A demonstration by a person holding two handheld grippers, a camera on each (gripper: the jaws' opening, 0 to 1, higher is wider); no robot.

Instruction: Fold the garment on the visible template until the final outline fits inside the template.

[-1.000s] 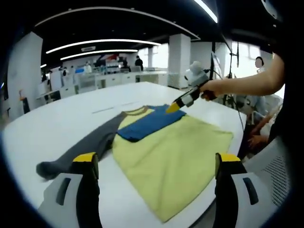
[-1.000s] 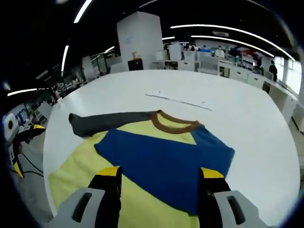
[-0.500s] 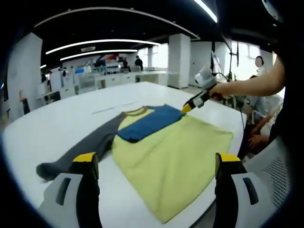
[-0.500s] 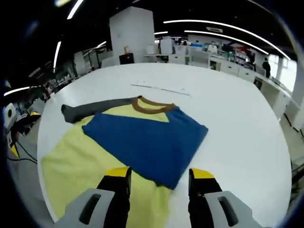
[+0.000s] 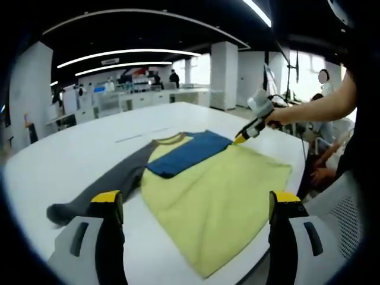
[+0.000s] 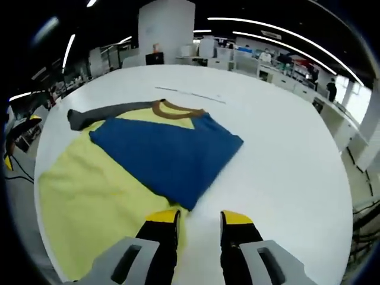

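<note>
No brand, label or legible writing seen on any item.

Count: 1 garment (image 5: 208, 190), 1 white table (image 5: 71, 154), 2 tongs.

Garment: yellow body, brown collar (image 6: 175, 109), one grey sleeve (image 5: 104, 187) lying flat toward the far-left part of the tabletop as seen in the left gripper view; one blue sleeve (image 6: 163, 151) folded across the chest. Shirt lies flat near the table edge closest to the person, hem toward the left gripper (image 5: 196, 205). Faint thin line marks (image 6: 190, 93) on the tabletop beyond the collar; template outline otherwise can't be made out.

Left gripper: jaws wide apart, holding nothing, not touching anything; hovers off the hem-side corner of the garment.

Right gripper (image 6: 199, 217): jaws nearly together w/ a narrow gap, yellow tips low at the garment's side edge, just beside the blue sleeve's end. Whether cloth is pinched between them can't be told. In the left gripper view the same tool (image 5: 248, 132) shows, held by a person's hand (image 5: 278, 117), tip down at the yellow fabric's far-right edge next to the blue sleeve.

Background: open office w/ desks and pillars.
</note>
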